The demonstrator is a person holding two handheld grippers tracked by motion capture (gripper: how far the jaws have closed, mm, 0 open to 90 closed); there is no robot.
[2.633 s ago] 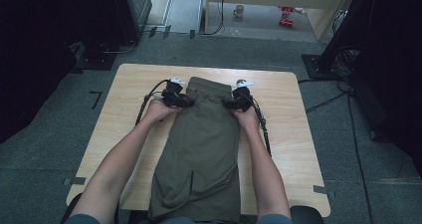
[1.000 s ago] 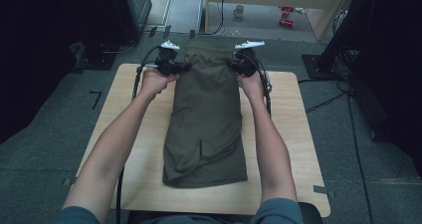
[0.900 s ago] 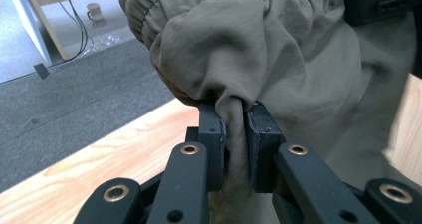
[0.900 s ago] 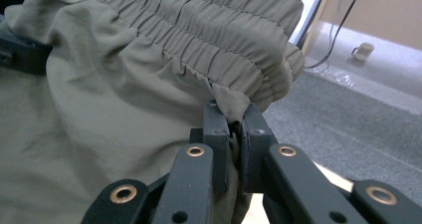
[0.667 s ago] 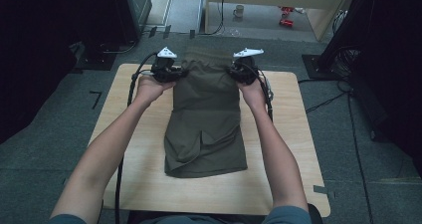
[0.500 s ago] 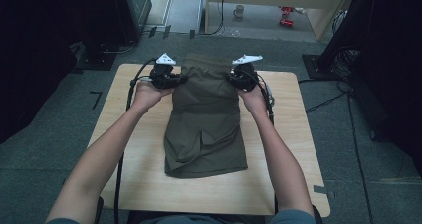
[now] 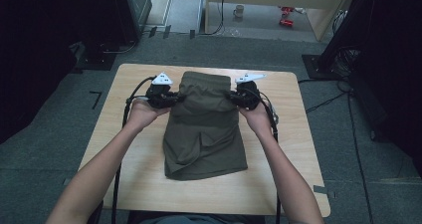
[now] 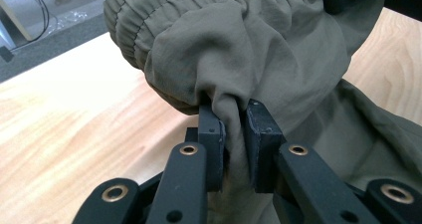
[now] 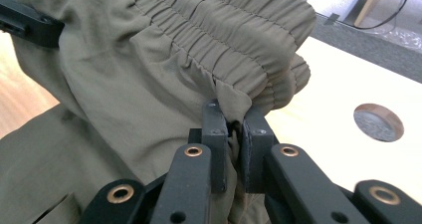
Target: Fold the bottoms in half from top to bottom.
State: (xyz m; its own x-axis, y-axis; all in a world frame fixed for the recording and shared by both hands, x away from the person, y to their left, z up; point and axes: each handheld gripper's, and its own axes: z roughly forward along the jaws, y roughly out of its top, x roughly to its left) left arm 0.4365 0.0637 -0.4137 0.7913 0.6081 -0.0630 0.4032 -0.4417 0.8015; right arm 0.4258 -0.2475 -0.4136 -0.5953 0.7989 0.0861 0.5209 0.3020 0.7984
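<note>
Olive-green shorts (image 7: 204, 129) lie on the wooden table (image 7: 124, 169), elastic waistband (image 7: 206, 79) at the far end and lifted off the wood. My left gripper (image 7: 171, 98) is shut on a pinch of cloth at the left side of the shorts (image 8: 259, 50) just below the waistband. My right gripper (image 7: 234, 97) is shut on the right side of the shorts (image 9: 129, 74) at the waistband (image 9: 234, 30). In each gripper view the fabric is bunched between the two black pads (image 8: 211, 134), (image 9: 215, 129). The leg hems (image 7: 206, 170) rest flat near the table's middle.
A round cable hole (image 9: 379, 121) is in the table beyond the right gripper. Black cables (image 7: 127, 109) trail from both grippers along the forearms. Bare wood flanks the shorts on both sides. Dark equipment stands (image 7: 343, 45) surround the table on the floor.
Both grippers have drawn the waistband back from the far edge toward the person and lowered it, folding the upper part of the shorts over. The grips have not changed.
</note>
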